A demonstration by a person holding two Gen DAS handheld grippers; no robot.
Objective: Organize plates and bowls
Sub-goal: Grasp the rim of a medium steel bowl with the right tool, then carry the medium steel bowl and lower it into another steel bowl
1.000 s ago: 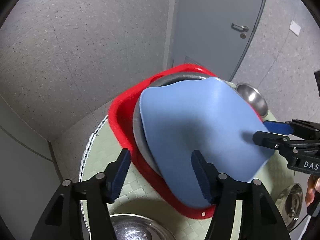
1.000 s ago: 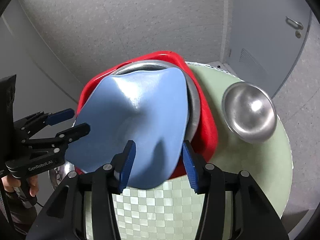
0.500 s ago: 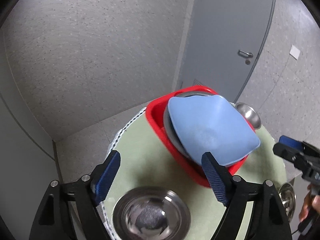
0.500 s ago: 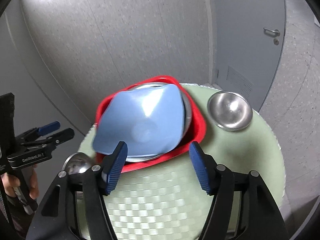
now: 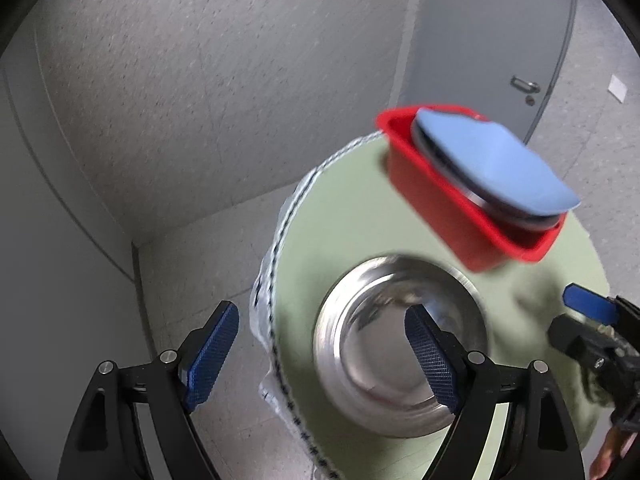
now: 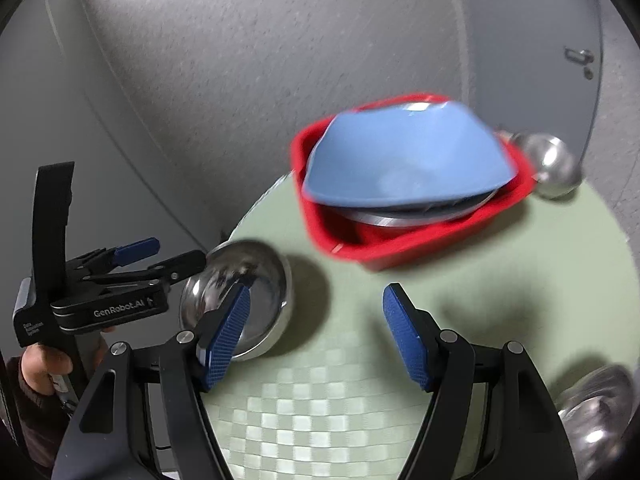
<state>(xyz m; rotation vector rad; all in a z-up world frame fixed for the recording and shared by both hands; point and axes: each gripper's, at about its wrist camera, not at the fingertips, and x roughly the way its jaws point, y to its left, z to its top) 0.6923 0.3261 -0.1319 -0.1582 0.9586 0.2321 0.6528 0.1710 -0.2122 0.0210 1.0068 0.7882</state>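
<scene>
A blue plate [image 5: 496, 160] [image 6: 404, 164] lies on a steel plate [image 5: 452, 168] in a red tub [image 5: 448, 200] [image 6: 404, 236] at the far side of the round green table [image 5: 360, 220]. A steel bowl [image 5: 400, 344] [image 6: 240, 300] stands on the near left of the table. My left gripper [image 5: 324, 356] is open and empty, its right finger over this bowl's rim, its left finger out past the table edge. My right gripper [image 6: 316, 332] is open and empty above the table, right of that bowl. It shows in the left wrist view [image 5: 580, 320] too.
A second steel bowl [image 6: 552, 168] stands behind the red tub at the right. A third steel bowl [image 6: 596, 412] sits at the near right table edge. Grey walls and a grey door [image 5: 500, 40] stand behind the table.
Both grippers have let go of the blue plate and pulled back from the tub. The left gripper has swung left and down over the steel bowl. Both are now wide open.
</scene>
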